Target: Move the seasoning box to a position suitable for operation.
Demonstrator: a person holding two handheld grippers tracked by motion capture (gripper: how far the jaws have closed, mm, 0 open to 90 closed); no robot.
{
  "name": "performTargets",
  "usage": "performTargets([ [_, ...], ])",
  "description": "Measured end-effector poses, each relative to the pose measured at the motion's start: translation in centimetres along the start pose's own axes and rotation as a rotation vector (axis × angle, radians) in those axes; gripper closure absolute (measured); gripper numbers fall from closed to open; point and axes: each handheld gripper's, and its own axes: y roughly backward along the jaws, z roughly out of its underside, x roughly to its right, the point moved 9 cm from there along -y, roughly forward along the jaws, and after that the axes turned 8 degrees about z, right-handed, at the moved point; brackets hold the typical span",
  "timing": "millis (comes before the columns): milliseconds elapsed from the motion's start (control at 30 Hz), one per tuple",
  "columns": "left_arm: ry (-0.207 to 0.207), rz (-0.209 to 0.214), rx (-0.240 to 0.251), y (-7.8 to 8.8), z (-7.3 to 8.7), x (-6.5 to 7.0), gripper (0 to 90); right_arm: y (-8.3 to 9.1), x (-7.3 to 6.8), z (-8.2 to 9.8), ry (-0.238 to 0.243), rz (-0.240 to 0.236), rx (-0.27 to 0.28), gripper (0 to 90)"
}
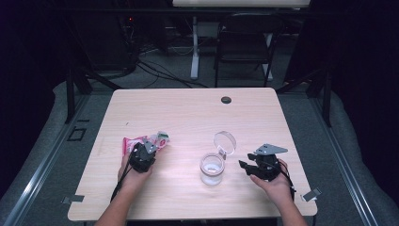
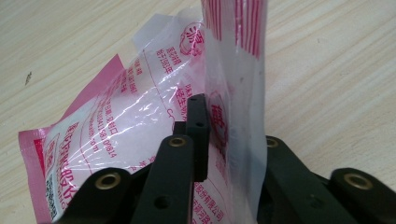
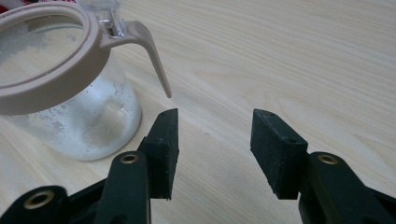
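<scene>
Left tool [image 1: 147, 149] clenched on pink-white pouch [image 2: 140, 102], pouch at bench [image 1: 188, 108] left. Open-lid jar [image 1: 212, 168] sits to its right, mid-bench, nearer the right tool [image 1: 244, 165], which is released, empty, just beside the jar.

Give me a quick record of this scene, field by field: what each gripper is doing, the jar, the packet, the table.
left gripper: shut on the packet
packet: pink-and-white plastic, lying on the table
right gripper: open, holding nothing, beside the jar
jar: clear, upright, white residue inside
lid: hinged, flipped open
table: light wood
</scene>
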Motion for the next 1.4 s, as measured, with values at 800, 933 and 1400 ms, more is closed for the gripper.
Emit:
performTargets([
  [800,0.142,0.057,0.133,4.4,-0.7,-2.4,90.0,0.0,0.1,0.1,-0.007,0.000,0.000,51.9],
  [933,0.174,0.040,0.172,5.6,-0.8,-3.3,90.0,0.0,0.1,0.0,-0.007,0.001,0.003,51.9],
  [1400,0.240,0.005,0.232,8.1,-1.0,-5.9,90.0,0.0,0.2,0.0,-0.010,0.003,0.006,51.9],
])
